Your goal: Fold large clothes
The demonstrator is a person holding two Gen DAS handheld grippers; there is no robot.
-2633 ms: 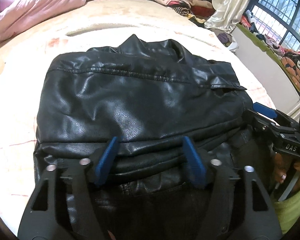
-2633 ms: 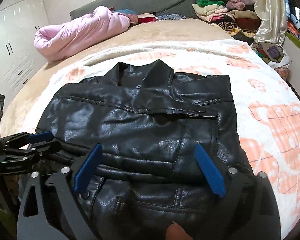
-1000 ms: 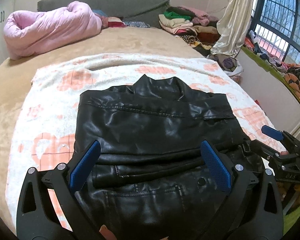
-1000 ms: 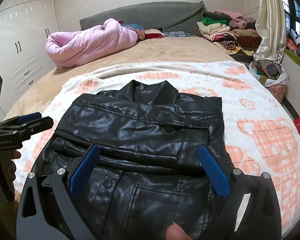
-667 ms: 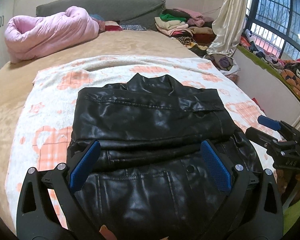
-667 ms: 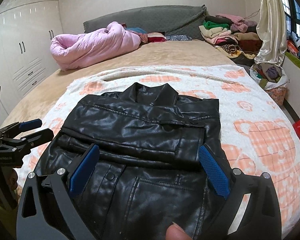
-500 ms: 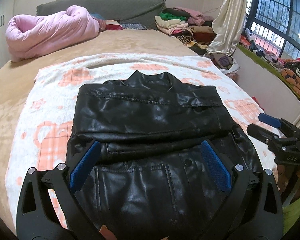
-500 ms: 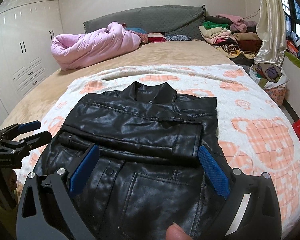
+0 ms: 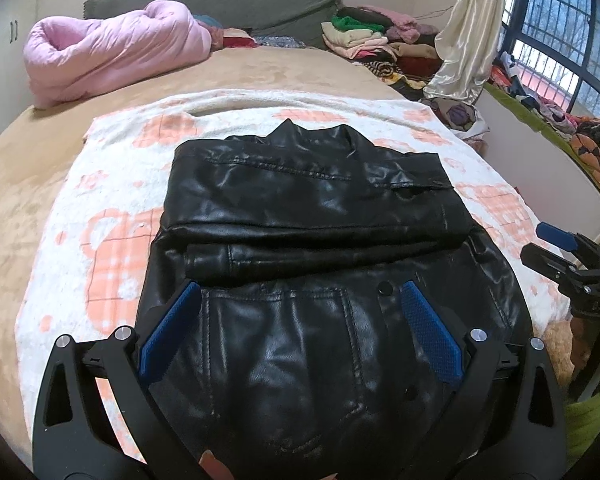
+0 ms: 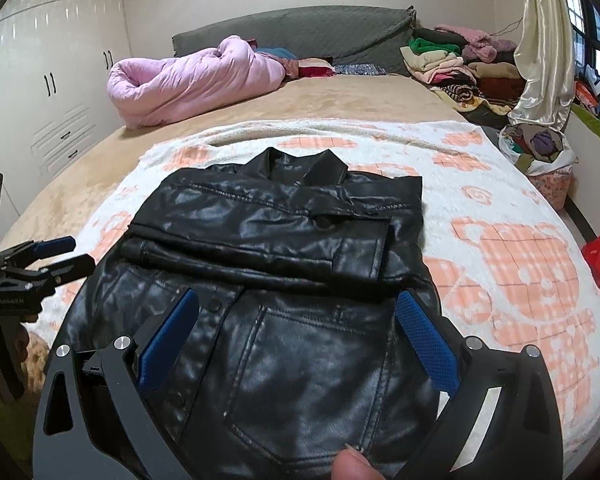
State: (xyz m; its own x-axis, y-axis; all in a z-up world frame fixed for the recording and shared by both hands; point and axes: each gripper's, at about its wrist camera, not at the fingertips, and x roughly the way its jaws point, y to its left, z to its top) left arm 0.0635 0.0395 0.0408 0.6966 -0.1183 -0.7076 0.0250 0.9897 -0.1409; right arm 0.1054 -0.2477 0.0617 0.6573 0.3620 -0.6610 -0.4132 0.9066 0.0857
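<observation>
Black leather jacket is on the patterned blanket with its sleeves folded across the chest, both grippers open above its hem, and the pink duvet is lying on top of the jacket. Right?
Not quite. The pink duvet is not on the black leather jacket; it lies apart, bundled at the far end of the bed near the headboard, as the right wrist view shows. The rest holds: sleeves folded across, patterned blanket beneath, left gripper and right gripper open above the hem.

Both my hand-held grippers hang wide open with nothing between their pads, the left hand-held gripper point(image 9: 300, 332) and the right hand-held gripper point(image 10: 296, 332) above the near half of the black leather jacket point(image 9: 312, 240). Bare blanket point(image 10: 500, 248) lies on both sides of it. The pink duvet point(image 9: 112, 52) and the clothes pile point(image 10: 448, 60) sit far back, well apart.
</observation>
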